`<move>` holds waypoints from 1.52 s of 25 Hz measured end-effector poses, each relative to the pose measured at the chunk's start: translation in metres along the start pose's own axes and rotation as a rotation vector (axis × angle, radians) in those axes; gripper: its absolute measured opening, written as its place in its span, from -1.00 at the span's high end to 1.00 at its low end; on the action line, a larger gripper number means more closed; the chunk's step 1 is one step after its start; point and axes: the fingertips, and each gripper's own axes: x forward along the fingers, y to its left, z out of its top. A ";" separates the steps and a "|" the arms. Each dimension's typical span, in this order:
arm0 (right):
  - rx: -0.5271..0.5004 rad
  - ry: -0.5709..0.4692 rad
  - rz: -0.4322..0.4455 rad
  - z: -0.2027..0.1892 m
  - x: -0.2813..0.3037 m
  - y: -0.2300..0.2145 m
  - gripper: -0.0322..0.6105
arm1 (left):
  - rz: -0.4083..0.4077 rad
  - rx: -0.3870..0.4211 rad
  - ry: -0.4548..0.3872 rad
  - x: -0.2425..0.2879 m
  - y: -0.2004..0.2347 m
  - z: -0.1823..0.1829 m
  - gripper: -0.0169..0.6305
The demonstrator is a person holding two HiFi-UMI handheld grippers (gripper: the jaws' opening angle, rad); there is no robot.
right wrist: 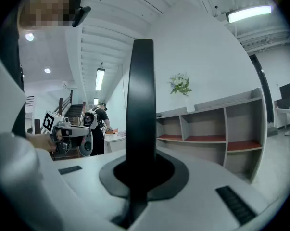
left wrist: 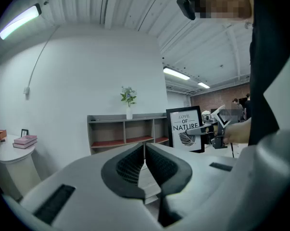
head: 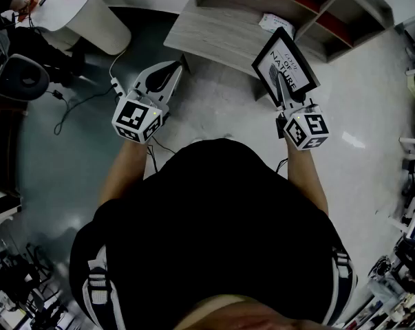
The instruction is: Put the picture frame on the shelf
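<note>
The right gripper [head: 283, 82] points nearly level toward the top of the head view, its forearm stretched out from the person's torso at centre right. Its jaws are clamped on the picture frame [head: 287, 60]. In the right gripper view the frame [right wrist: 141, 90] shows edge-on as a dark upright bar rising from between the pads of the gripper [right wrist: 142, 174]. The frame stands upright in the air, gripped at its lower edge, in front of the shelf [head: 224, 38] and not resting on it.

The left gripper [head: 175, 69] reaches forward the same way at centre left of the head view, also about level. In its own view the jaws of the gripper [left wrist: 145, 148] are pressed together at the tips with nothing between them.

Seen right of centre in the left gripper view, the black-edged frame [left wrist: 185, 129] holds a white sheet reading "LOVE OF NATURE" above a leaf drawing. Behind it, the long low shelf [left wrist: 125, 129] has open compartments with reddish floors. A vase of flowers [left wrist: 129, 101] stands on its top. A round white table [head: 90, 16] sits at the upper left of the head view.
</note>
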 end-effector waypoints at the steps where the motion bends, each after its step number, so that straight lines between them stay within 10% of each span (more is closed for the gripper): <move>1: -0.008 -0.002 -0.006 0.001 -0.003 -0.001 0.83 | 0.003 0.009 0.003 -0.001 -0.002 0.001 0.86; 38: 0.056 -0.029 -0.043 0.003 -0.045 -0.109 0.83 | -0.054 0.024 0.076 0.088 -0.064 0.005 0.86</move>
